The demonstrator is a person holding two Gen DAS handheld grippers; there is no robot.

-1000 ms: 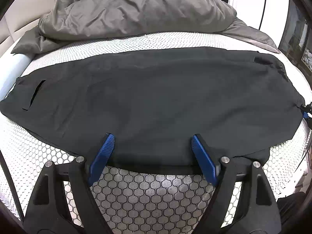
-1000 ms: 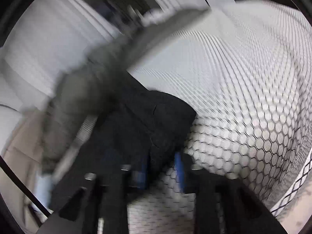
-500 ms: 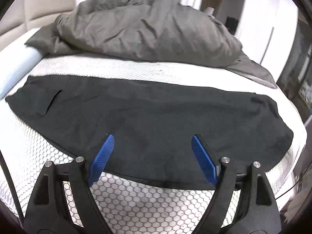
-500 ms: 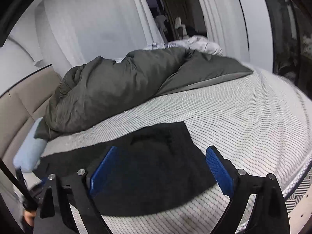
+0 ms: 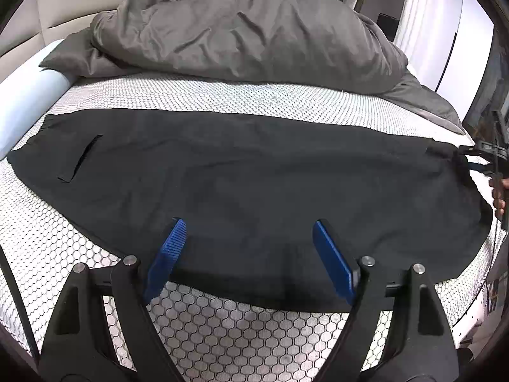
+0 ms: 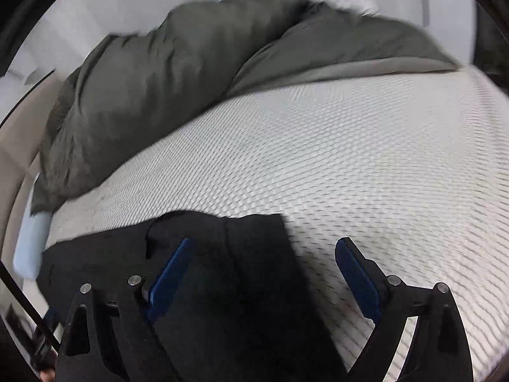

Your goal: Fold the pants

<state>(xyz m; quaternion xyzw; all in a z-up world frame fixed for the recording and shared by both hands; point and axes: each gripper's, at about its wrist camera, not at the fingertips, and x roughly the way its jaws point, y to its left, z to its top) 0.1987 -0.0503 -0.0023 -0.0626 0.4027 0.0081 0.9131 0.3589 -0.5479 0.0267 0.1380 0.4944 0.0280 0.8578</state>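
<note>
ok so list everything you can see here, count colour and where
pants: one, black, spread flat lengthwise across the near part of the mattress
mattress: one, white with a grey honeycomb pattern, under everything
duvet: one, dark grey, bunched along the far side
pillow: one, pale blue, far left edge
headboard: one, beige, far left
left hand-held gripper: one, black with blue pads, open over the near edge of the pants
right hand-held gripper: one, black with blue pads, open over the right end of the pants
</note>
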